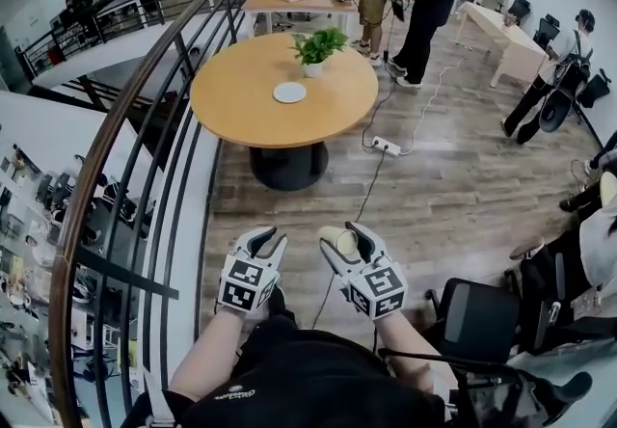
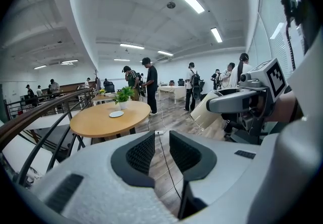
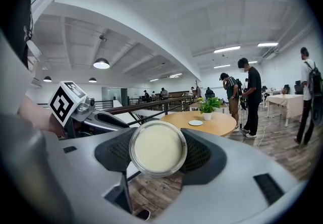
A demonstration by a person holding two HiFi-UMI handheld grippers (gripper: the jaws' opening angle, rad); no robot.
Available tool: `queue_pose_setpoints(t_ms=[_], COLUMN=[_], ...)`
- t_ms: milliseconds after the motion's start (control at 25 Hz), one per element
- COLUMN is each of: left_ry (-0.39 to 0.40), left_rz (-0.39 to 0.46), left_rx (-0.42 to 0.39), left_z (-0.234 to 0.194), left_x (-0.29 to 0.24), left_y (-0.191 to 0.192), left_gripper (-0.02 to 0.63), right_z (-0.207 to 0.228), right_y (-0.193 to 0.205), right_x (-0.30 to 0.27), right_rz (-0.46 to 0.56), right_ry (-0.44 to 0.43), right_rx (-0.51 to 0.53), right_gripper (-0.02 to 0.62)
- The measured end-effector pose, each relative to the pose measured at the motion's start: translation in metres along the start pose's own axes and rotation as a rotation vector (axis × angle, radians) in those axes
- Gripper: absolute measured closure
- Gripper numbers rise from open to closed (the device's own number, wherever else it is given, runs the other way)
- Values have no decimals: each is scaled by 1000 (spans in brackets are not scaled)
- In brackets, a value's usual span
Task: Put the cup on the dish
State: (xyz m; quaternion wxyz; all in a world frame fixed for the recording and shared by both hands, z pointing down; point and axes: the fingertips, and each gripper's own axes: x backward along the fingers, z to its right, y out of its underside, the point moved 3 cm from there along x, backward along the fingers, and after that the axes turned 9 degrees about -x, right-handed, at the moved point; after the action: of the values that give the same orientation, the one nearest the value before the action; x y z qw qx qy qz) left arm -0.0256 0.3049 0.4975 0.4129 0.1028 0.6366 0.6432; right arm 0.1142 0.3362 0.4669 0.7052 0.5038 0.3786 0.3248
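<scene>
My right gripper is shut on a cream cup, held on its side; in the right gripper view the cup's round base fills the gap between the jaws. My left gripper is held beside it with nothing in it, its jaws only a narrow gap apart. The cup also shows at the right of the left gripper view. A small white dish lies on the round wooden table, well ahead of both grippers, beside a potted plant.
A dark metal railing with a wooden handrail runs along the left. A power strip and cable lie on the wooden floor by the table. Several people stand beyond the table. A chair is at my right.
</scene>
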Motion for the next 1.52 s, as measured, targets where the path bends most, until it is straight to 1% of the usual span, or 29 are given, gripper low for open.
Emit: queue_pose_setpoints(t_ms=[280, 560, 840, 1080, 1200, 1520], left_ry=[21, 51, 76, 90, 97, 134], left_rz=[4, 5, -4, -10, -16, -14], left_rx=[4, 4, 8, 16, 26, 19], left_z=[-51, -119, -190, -239, -252, -260], left_x=[-30, -63, -89, -102, -106, -130], left_y=[-3, -8, 3, 11, 13, 16], left_gripper=[509, 509, 509, 509, 509, 509], right_z=[12, 21, 20, 22, 21, 35], right_y=[-12, -37, -50, -58, -61, -59], right_x=[-55, -128, -209, -254, -266, -286], right_rz=[-17, -24, -48, -59, -65, -57], right_ry=[13, 41, 53, 79, 84, 102], right_rx=[-2, -6, -5, -9, -11, -27], right_gripper=[333, 333, 333, 333, 333, 333])
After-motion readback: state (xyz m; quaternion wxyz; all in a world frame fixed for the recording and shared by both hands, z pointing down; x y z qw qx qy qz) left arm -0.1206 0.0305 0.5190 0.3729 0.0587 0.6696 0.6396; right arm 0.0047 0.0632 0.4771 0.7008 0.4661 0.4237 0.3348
